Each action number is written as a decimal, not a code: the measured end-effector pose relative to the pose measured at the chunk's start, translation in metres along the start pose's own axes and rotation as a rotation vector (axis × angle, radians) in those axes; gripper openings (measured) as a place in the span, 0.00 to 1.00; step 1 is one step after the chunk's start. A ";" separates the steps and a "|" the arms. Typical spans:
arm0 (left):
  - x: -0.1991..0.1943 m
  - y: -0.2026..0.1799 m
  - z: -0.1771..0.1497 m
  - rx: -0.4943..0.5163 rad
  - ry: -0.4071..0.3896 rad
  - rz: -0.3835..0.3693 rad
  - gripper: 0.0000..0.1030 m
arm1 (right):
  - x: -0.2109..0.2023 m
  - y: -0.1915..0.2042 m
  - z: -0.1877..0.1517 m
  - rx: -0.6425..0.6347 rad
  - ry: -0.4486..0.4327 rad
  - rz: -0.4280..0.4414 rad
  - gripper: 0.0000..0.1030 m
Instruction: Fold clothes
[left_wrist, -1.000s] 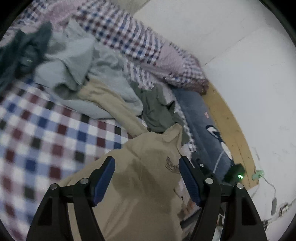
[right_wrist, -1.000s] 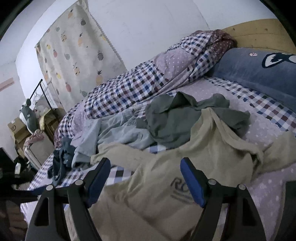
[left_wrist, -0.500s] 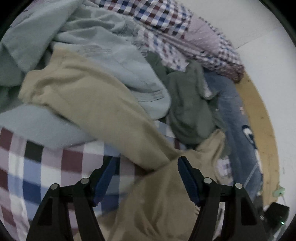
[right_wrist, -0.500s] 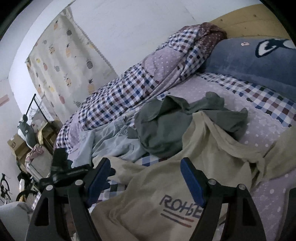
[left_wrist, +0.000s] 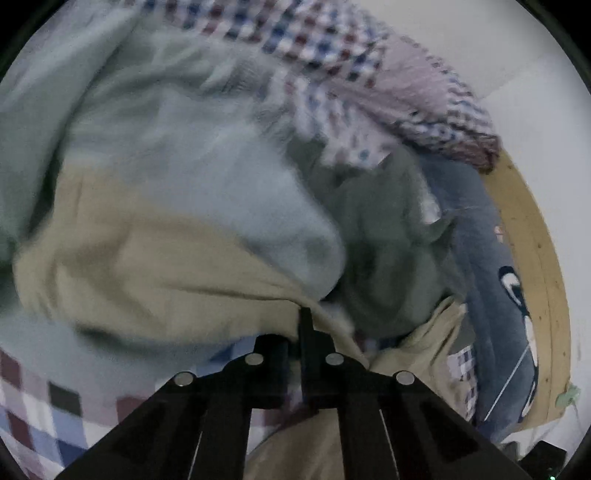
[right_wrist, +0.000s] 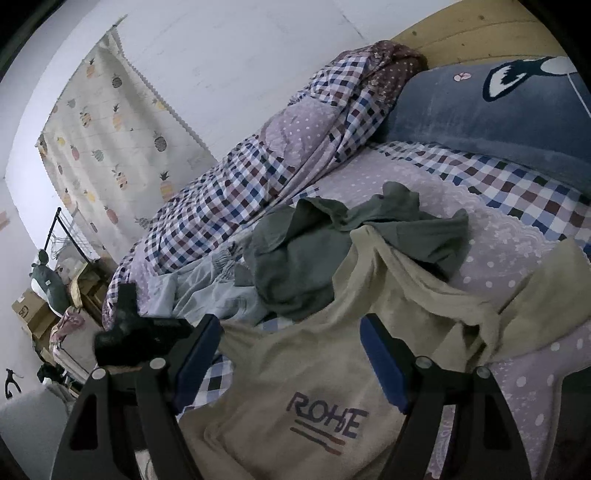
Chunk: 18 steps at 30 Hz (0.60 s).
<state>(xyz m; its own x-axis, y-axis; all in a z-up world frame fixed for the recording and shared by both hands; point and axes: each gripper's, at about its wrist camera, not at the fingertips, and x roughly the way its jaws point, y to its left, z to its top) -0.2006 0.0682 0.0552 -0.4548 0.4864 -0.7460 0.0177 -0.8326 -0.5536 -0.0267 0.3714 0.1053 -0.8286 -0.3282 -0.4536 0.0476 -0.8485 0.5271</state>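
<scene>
Sweatshirt (right_wrist: 317, 373) beige, "ROHE" print, crumpled on bed (right_wrist: 491, 236). Left gripper (left_wrist: 301, 332) now pinched on its sleeve (left_wrist: 155, 266), fingers spread half second ago. Right gripper (right_wrist: 291, 354) spread above print, unchanged. Green garment (right_wrist: 306, 254) at 12 o'clock.

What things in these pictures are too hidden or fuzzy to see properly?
- Left wrist view: motion blur smears the pale blue garment; its type is unclear.
- Left wrist view: the left gripper is closed at the beige shirt's sleeve; the pinched fabric is hidden.
- Right wrist view: the open right gripper covers some shirt; the bottom edge crops it.
- Right wrist view: the shelf clutter is too small.
</scene>
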 end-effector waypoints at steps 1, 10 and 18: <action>-0.009 -0.003 0.008 0.007 -0.021 -0.004 0.03 | 0.001 -0.001 0.000 0.000 0.001 -0.002 0.79; -0.097 -0.002 0.100 0.054 -0.237 0.050 0.02 | 0.008 -0.002 0.001 0.000 0.009 -0.009 0.79; -0.188 0.015 0.175 0.104 -0.398 0.187 0.02 | 0.025 -0.003 -0.003 -0.036 0.057 -0.058 0.79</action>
<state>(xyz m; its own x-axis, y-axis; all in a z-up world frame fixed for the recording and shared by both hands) -0.2709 -0.0824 0.2519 -0.7600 0.2018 -0.6178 0.0522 -0.9285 -0.3676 -0.0463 0.3641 0.0904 -0.7972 -0.3005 -0.5237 0.0215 -0.8809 0.4727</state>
